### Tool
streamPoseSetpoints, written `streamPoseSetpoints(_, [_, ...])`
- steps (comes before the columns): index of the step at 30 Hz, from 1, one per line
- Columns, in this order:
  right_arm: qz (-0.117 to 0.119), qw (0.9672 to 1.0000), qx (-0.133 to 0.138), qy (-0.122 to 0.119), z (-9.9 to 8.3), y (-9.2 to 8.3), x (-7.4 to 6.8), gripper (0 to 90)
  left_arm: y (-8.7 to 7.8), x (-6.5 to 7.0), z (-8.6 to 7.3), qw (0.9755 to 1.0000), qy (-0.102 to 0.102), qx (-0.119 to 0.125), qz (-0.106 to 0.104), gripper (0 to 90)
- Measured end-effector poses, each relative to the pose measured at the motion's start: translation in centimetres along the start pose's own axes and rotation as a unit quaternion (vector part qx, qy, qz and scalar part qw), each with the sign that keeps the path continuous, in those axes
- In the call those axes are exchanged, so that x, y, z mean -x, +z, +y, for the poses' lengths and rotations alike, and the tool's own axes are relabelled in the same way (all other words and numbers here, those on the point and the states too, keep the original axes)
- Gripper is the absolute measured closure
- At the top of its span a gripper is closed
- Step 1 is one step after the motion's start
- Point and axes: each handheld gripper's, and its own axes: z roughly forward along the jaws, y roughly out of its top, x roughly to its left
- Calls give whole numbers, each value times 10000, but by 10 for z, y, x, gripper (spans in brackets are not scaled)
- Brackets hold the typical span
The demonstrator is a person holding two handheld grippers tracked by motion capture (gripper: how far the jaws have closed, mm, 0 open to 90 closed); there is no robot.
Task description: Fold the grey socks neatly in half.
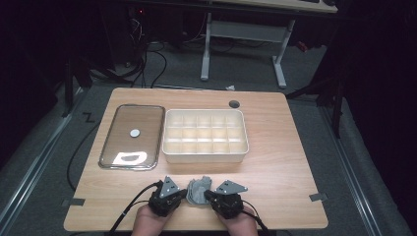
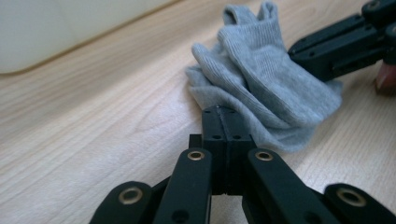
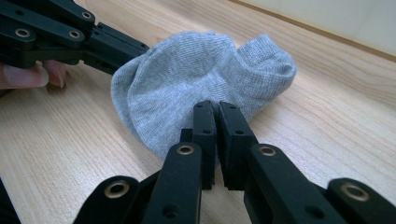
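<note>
A grey sock [image 1: 199, 191] lies bunched on the wooden table near its front edge, between my two grippers. My left gripper [image 1: 188, 193] comes at it from the left, and in the left gripper view its jaws [image 2: 224, 111] stand pressed together on the sock's near edge [image 2: 261, 88]. From the right, my right gripper [image 1: 207, 194] meets the sock. Its jaws [image 3: 216, 105] leave only a thin slit and pinch the sock's rim [image 3: 187, 79]. A hand holds each gripper at the table's edge.
A white box [image 1: 205, 155] with several compartments stands just behind the sock. To its left lies a clear lid [image 1: 129, 110] with a metal rim and a small round knob [image 1: 134, 132]. A dark round hole [image 1: 234, 104] sits in the tabletop behind the box.
</note>
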Motion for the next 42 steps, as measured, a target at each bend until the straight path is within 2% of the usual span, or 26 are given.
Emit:
streamPoseSetpoints(2, [18,10000,-3,16,0,0,1,872,-2,0,1,10000,-36,63,25,900])
streamPoseSetpoints(3, [17,10000,-7,1,0,0,1,874,-10,0,6,9994,-67,314,97,900])
streamPoseSetpoints(4, [12,10000,2,-2,0,1,1,874,-15,3,13,9989,-19,461,102,900])
streamPoseSetpoints(6, [-6,10000,-8,-36,0,0,0,874,-19,12,25,9981,124,600,2,900])
streamPoseSetpoints(9, [-20,10000,5,-42,-1,1,0,875,-12,30,39,9972,443,583,-174,900])
streamPoseSetpoints(11, [-40,10000,3,-38,-1,1,-1,875,0,38,42,9970,557,517,-168,900])
streamPoseSetpoints(12, [-40,10000,3,-38,-1,1,-1,875,0,38,42,9970,557,517,-168,891])
streamPoseSetpoints(14, [-66,10000,17,-39,-1,1,-1,875,12,37,41,9979,508,377,-170,887])
streamPoseSetpoints(17, [-54,10000,21,-30,-2,0,-1,876,21,32,31,9974,686,16,204,879])
streamPoseSetpoints(18, [-42,10000,25,-33,-2,0,0,876,21,32,31,9974,686,16,204,877])
streamPoseSetpoints(19, [-24,10000,19,-2,-2,0,0,875,21,24,22,9973,682,-49,253,876])
streamPoseSetpoints(21, [-5,10000,25,-6,-2,0,1,876,20,21,20,9973,687,-26,251,875])
streamPoseSetpoints(24, [5,10000,19,-27,-2,1,1,875,22,20,16,9964,810,95,244,873])
streamPoseSetpoints(29, [-101,9999,-42,-26,1,-3,-1,843,21,16,15,9977,657,127,121,873])
streamPoseSetpoints(31, [-174,9998,102,-33,2,-10,-6,842,21,15,15,9982,585,131,99,873])
streamPoseSetpoints(34, [-131,9996,226,103,4,-14,-10,795,21,16,15,9980,603,133,140,873])
streamPoseSetpoints(37, [-77,9992,284,288,6,-11,-9,732,21,15,15,9980,597,132,133,871])
streamPoseSetpoints(40, [-224,9975,419,524,10,-8,-7,684,20,16,14,9979,614,132,145,869])
streamPoseSetpoints(42, [-264,9966,402,676,12,-4,-6,628,20,16,14,9980,598,127,158,868])
